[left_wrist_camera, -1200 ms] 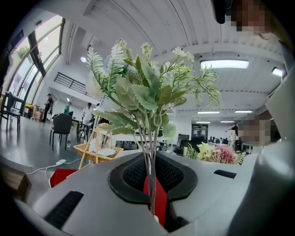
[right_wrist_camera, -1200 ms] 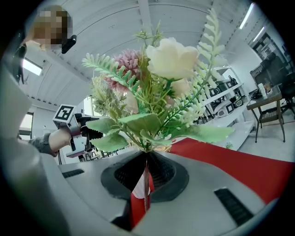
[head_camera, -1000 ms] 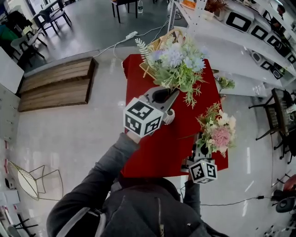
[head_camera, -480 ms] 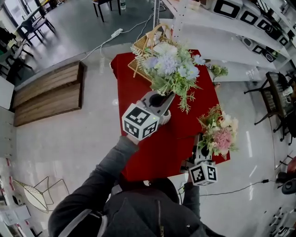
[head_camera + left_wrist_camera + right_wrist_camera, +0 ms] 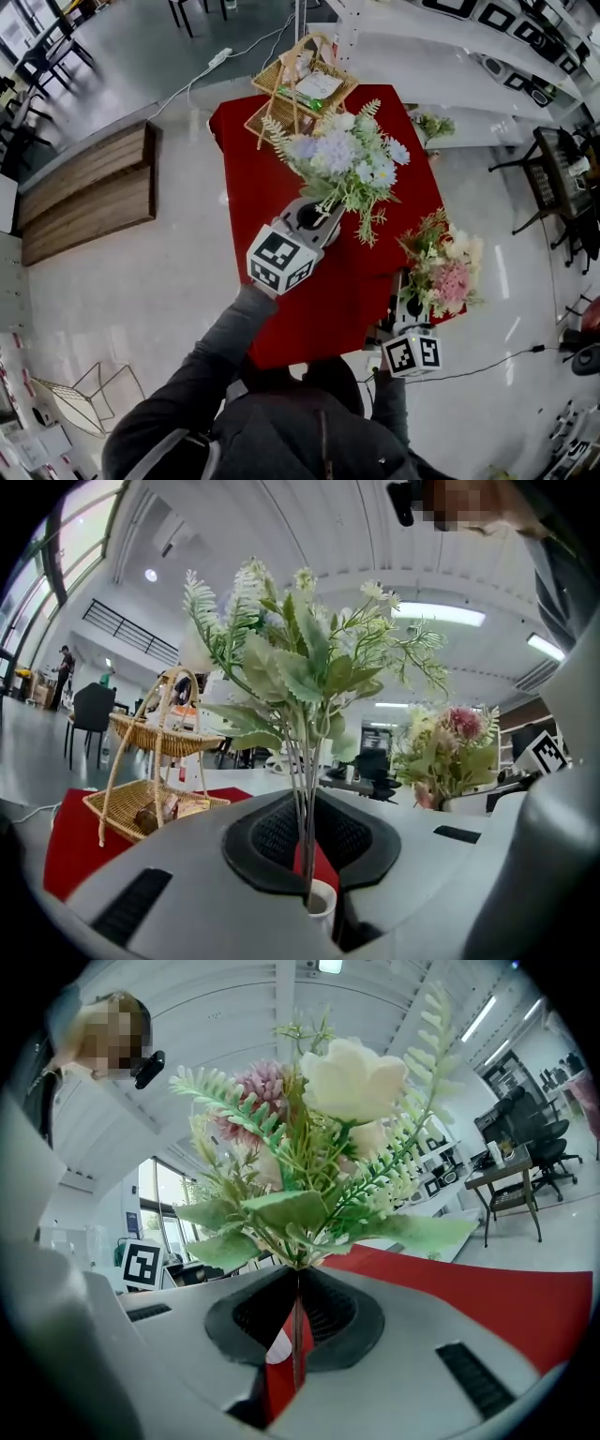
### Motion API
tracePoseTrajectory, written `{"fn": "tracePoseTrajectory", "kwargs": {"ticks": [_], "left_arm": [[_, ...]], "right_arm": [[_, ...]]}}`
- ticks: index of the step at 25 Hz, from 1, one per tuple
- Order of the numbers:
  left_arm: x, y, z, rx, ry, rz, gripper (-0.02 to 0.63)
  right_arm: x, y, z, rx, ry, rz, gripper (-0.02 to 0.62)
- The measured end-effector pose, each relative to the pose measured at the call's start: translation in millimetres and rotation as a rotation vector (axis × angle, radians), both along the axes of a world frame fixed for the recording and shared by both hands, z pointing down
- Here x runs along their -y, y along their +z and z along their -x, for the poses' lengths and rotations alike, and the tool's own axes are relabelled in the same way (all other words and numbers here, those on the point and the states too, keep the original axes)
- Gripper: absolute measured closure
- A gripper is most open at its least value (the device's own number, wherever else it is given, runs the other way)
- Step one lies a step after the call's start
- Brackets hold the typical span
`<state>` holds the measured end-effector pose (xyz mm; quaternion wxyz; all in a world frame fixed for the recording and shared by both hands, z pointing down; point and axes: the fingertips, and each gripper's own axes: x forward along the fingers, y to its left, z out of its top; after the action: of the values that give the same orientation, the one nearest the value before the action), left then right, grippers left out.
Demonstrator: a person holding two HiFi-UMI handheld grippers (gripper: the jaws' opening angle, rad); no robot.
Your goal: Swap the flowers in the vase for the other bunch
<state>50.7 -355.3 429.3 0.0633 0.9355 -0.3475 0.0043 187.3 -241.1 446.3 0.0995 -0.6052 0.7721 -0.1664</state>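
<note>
Jaws of the left gripper (image 5: 307, 850) clamp the stems of the lavender-and-green artificial bunch (image 5: 300, 658), now lowered until the tips reach the small white vase (image 5: 322, 904). Right gripper (image 5: 293, 1335) pinches the pink-and-cream bunch (image 5: 323, 1119) aside. I judge 1 release remains.

Head view: high above the red bench (image 5: 253, 187), facing steeply down over everything. Left gripper view: rides the left gripper (image 5: 330, 214), level, close behind the blue bunch (image 5: 347, 159), toward the far wicker basket (image 5: 150, 803). Right gripper view: rides the right gripper (image 5: 412, 302), level, close behind the pink bunch (image 5: 445, 267). Shared by all three: bench, pink bunch.
</note>
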Motion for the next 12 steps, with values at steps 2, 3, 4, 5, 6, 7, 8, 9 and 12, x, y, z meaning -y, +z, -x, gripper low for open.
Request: {"fn": "tracePoseTrajectory", "kwargs": {"ticks": [2,3,4,5,6,7,8,9,12], "left_arm": [[1.3,5.5,-0.2,-0.005,-0.002,0.012,0.583],[1.2,8.0,-1.0,-0.007,-0.001,0.017,0.583],[0.5,10.4,-2.2,-0.008,0.001,0.02,0.583],[-0.4,13.0,-3.4,-0.005,0.002,0.022,0.583],[-1.3,15.9,-4.2,0.002,0.003,0.023,0.583],[-1.8,18.9,-4.8,0.01,0.003,0.025,0.583],[-2.1,21.8,-5.1,0.015,0.003,0.029,0.583],[-2.3,24.4,-5.2,0.017,0.002,0.034,0.583],[-4.6,32.6,-5.2,0.032,-0.004,0.046,0.583]], "right_arm": [[-0.2,-0.3,0.7,-0.006,0.001,0.003,0.566],[-0.7,0.0,0.4,-0.006,0.001,0.004,0.566],[-1.4,0.5,-0.3,-0.007,0.002,0.007,0.566],[-2.0,1.4,-0.9,-0.007,0.003,0.01,0.566],[-2.2,2.3,-1.3,-0.008,0.003,0.014,0.566],[-2.1,3.1,-1.4,-0.01,0.002,0.017,0.566],[-1.6,3.6,-1.4,-0.012,0.001,0.019,0.566],[-1.0,4.0,-1.5,-0.015,-0.001,0.02,0.566],[-1.4,4.8,-3.1,-0.022,-0.003,0.02,0.566]]}}
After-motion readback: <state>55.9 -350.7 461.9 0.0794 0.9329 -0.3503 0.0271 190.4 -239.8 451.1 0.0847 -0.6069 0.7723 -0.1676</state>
